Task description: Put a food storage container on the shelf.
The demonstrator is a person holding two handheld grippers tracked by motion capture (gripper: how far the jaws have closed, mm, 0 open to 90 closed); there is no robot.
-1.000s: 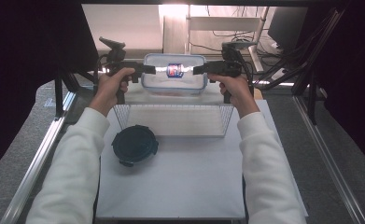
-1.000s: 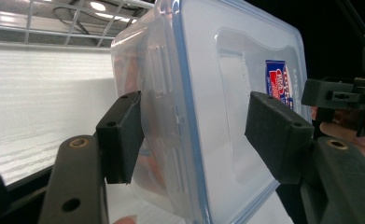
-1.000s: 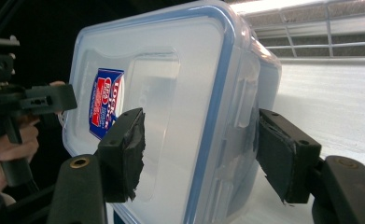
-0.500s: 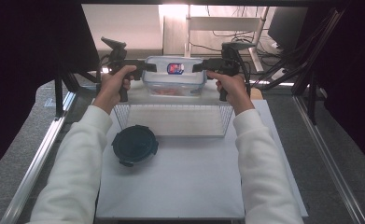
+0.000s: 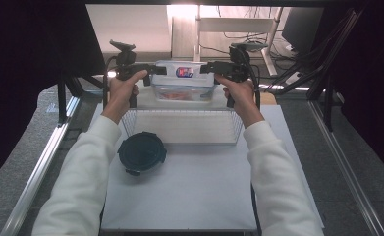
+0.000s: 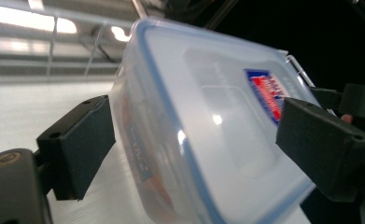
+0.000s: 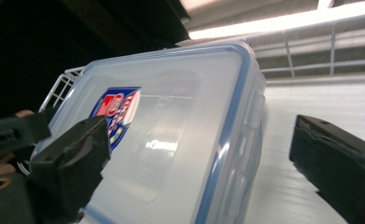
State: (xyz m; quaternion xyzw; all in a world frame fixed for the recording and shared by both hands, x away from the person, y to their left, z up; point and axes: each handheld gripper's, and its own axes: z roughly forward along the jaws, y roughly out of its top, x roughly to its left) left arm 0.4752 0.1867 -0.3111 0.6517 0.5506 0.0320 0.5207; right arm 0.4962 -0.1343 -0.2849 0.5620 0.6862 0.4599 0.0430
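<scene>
A clear plastic container with a blue-rimmed lid and a red and blue label sits at the far end of a white wire basket. Something orange shows inside it. My left gripper is at its left end and my right gripper at its right end. In the left gripper view the container lies between the jaws of the left gripper, which have just been opening. In the right gripper view the container lies between the jaws of the right gripper, also just opening, with one pad clearly off its wall.
A round black lid lies on the white board in front of the basket's left corner. Metal rails run along both sides of the table. A chair and cables stand beyond the far edge.
The container and both grippers have come slightly lower at the basket's far end. Both hands keep their places at the container's two ends.
</scene>
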